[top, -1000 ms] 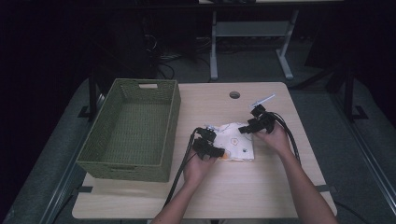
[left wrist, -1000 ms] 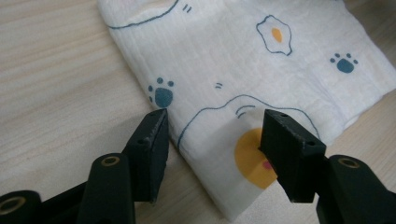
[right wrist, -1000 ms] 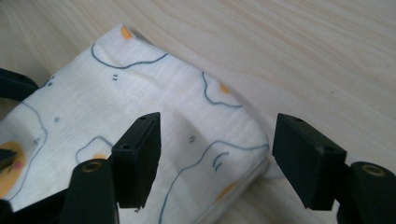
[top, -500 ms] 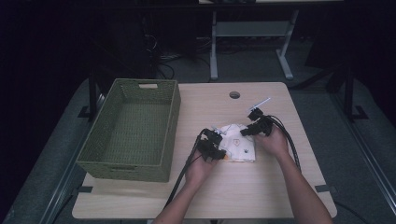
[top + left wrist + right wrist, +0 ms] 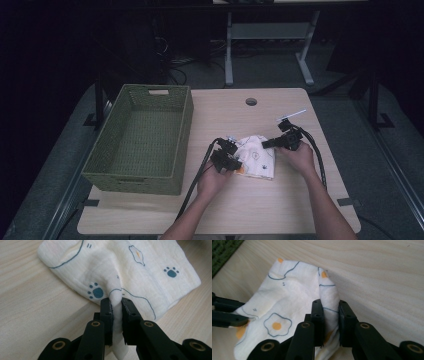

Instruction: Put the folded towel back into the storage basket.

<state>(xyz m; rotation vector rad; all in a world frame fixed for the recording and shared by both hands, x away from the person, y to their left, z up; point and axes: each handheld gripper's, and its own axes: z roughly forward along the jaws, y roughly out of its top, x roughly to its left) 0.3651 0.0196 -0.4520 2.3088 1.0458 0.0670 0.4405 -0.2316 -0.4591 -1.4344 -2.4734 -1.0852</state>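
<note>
A white cloth (image 5: 257, 157) printed with blue paw marks and fried eggs lies folded on the wooden table (image 5: 235, 210), right of centre. My left gripper (image 5: 235, 162) is at its left edge, and its jaws have just closed on a pinched fold of the cloth (image 5: 140, 277). My right gripper (image 5: 267, 144) is at the cloth's far right corner; its jaws have also just closed, pinching a ridge of the cloth (image 5: 294, 312). The left gripper's black jaws show at the left of the right gripper view.
A green woven basket (image 5: 100, 165) stands empty on the left part of the table. A round cable hole (image 5: 251, 101) sits near the far edge. Table legs and cables fill the dark floor beyond.
Both grippers have closed their jaws on the cloth. The right gripper has shifted slightly left and down onto the cloth's corner; the left gripper has stayed put.
</note>
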